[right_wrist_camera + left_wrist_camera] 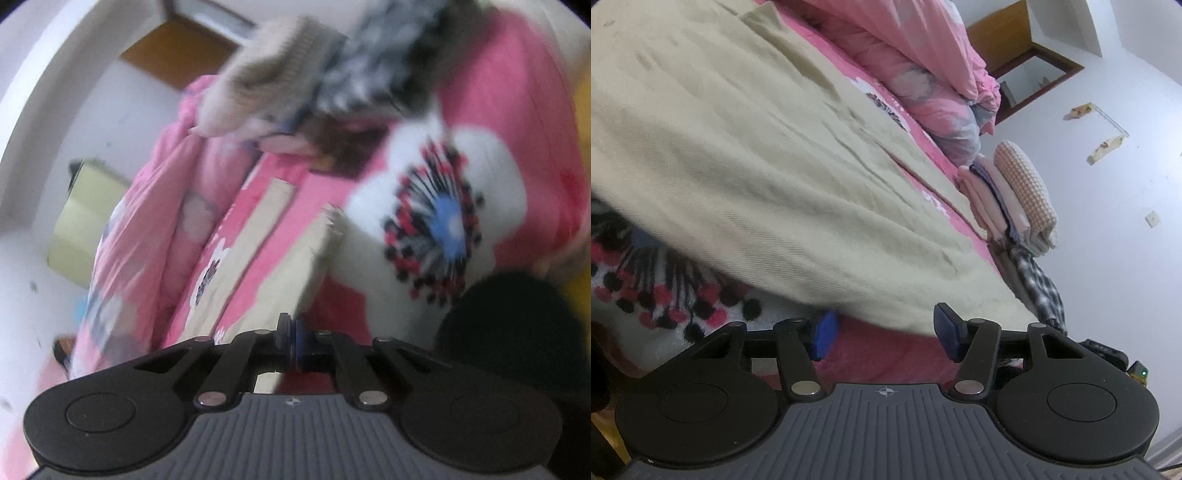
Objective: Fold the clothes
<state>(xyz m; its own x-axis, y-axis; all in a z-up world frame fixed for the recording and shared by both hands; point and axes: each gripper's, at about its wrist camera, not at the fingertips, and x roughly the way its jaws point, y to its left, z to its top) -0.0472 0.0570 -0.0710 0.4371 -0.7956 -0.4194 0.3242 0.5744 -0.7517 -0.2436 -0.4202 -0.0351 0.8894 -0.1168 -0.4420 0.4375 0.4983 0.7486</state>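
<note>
Your left tool (884, 334) is open: blue pads (823, 338) spread wide, nothing between them. It sits right at the near edge of the beige garment (746, 155), and that hem runs just above both pads. Can't tell if the hem touches them.

The beige garment lies spread over the pink bed cover (886, 354), filling most of the left wrist view. The cover's white patch with black and red dots (665, 295) shows under the garment's left edge.

Further up the bed: a stack of folded clothes (1008, 199), topped by a peach checked piece. Just beside it, nearer the foot, a black-and-white plaid item (1039, 291), loosely bunched. A pink quilt (923, 66) is piled along the far side, against a white wall (1108, 221).

Your right tool (291, 341) is closed, pinching the corner of the beige garment (295, 266). Fabric rises from the jaws in a narrow, creased strip, lifted off the bed cover (524, 122). The right wrist view is motion-blurred, so fine detail is unreliable.

Same view: the flower print, white with a blue centre and red and black dots (439, 229), is to the right of the strip. The folded stack (266, 85) and the plaid item (380, 59) appear at the top, the quilt (147, 206) on the left. A dark shape (509, 332) at lower right, can't identify it.
</note>
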